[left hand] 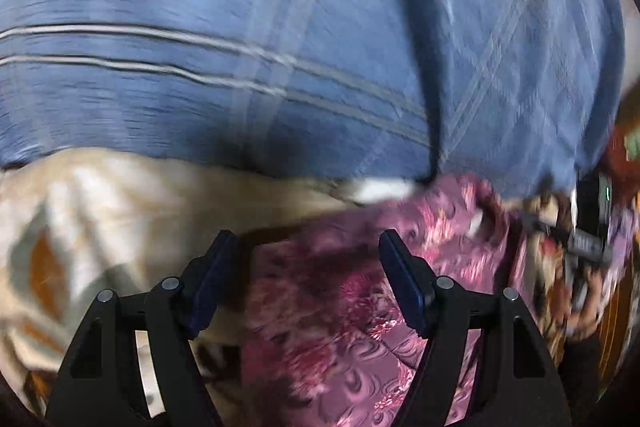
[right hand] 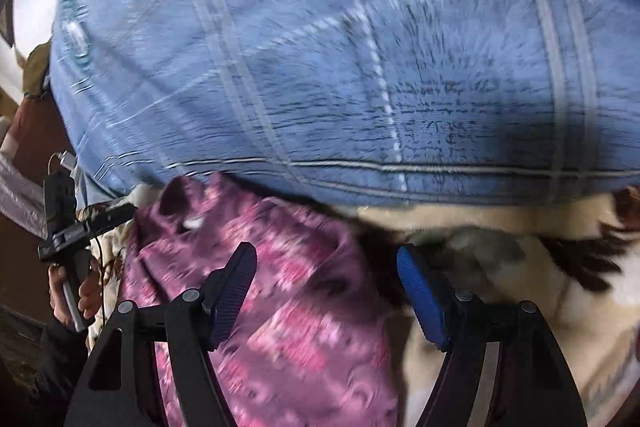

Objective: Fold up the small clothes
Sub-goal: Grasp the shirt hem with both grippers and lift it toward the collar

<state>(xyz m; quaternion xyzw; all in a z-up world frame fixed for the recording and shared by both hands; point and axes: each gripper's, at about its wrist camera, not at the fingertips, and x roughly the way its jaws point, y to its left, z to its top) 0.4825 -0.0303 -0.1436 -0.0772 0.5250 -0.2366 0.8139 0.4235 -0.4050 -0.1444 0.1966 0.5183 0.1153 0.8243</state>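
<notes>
A small pink-purple patterned garment [left hand: 340,307] lies on a cream blanket [left hand: 120,211]. My left gripper [left hand: 308,243] is open and empty, with the garment's left part below and between its fingers. In the right wrist view the same garment [right hand: 288,307] lies under my open, empty right gripper [right hand: 326,255], whose left finger [right hand: 234,287] is over the cloth and right finger [right hand: 424,299] is over the blanket [right hand: 560,307]. Both views are motion-blurred.
A large blue pillow with pale stripes [left hand: 280,47] fills the far half of both views [right hand: 340,67]. The other hand-held gripper shows at the right edge of the left view [left hand: 584,247] and at the left edge of the right view [right hand: 68,227].
</notes>
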